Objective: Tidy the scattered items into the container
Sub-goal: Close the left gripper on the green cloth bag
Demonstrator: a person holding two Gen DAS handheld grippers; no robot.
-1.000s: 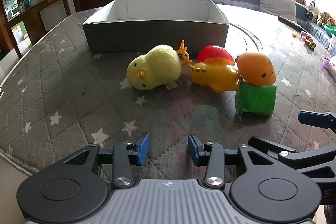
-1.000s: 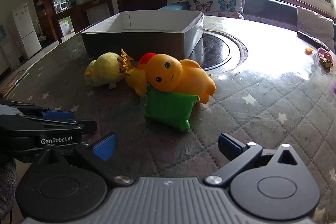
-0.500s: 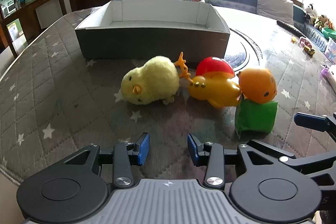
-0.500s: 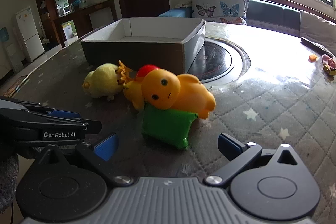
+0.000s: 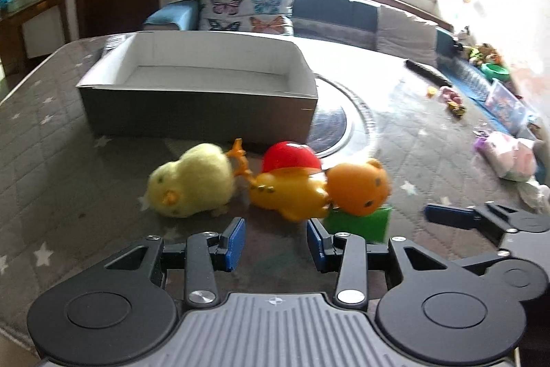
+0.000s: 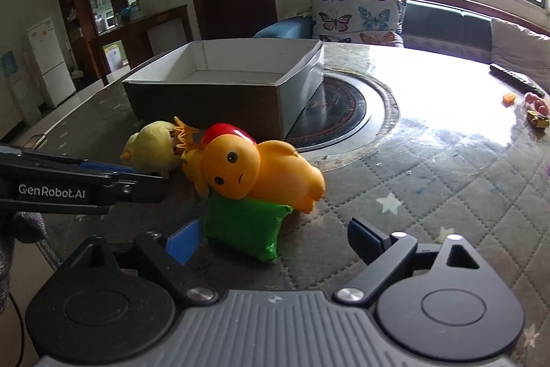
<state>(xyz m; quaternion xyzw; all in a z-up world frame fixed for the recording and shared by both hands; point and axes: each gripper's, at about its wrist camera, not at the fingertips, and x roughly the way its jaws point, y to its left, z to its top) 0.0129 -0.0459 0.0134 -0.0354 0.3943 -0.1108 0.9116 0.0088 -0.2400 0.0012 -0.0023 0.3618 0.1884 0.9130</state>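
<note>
A grey box [image 5: 192, 112], white inside, stands on the quilted table. In front of it lie a yellow plush chick [image 5: 192, 183], a yellow rubber animal [image 5: 292, 195], a red dome [image 5: 290, 155] and an orange rubber toy [image 6: 261, 171] resting on a green pouch [image 6: 244, 226]. My left gripper [image 5: 275, 241] is open just short of the chick and the yellow animal, with nothing between its fingers. My right gripper [image 6: 271, 234] has its jaws closing. The green pouch's near corner lies between them beside the left pad [image 6: 182, 239], and the right pad stands clear of it.
A round dark turntable [image 6: 343, 112] lies right of the box. A remote [image 5: 426, 73], small toys [image 5: 453, 102] and plastic bags [image 5: 508, 157] sit at the table's right side. A sofa with a butterfly cushion [image 5: 247, 6] is behind. The table edge runs along the left.
Both grippers have moved in toward the toy pile, which now sits closer to the fingers. The right gripper's fingers have narrowed. The left view has tilted upward.
</note>
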